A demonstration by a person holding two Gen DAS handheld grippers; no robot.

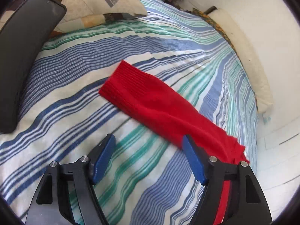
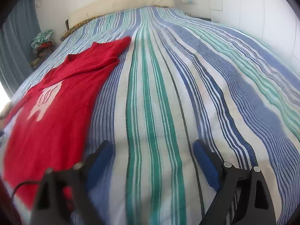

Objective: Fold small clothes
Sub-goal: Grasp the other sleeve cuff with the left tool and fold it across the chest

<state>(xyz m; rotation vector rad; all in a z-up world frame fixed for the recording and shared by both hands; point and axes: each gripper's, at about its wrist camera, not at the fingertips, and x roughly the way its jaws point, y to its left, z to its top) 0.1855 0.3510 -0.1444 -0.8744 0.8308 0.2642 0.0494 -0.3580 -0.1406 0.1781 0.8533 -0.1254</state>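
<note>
Left wrist view: left tool (image 1: pixel 149 143) gapes beside red sweater (image 1: pixel 159 103).

1. Red sweater (image 2: pixel 61 101): knitted cloth, matt, ribbed at cuff.
2. Bedspread (image 2: pixel 168 93): woven striped cloth, matt.
3. Gripper pads (image 1: pixel 193 161): blue, matt; arms black plastic w/ shiny metal pins.

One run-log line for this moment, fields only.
stage: pre-grasp | left gripper: open, empty, beside sleeve | right gripper: open, empty | red sweater: flat, unfolded on striped bedspread
</note>
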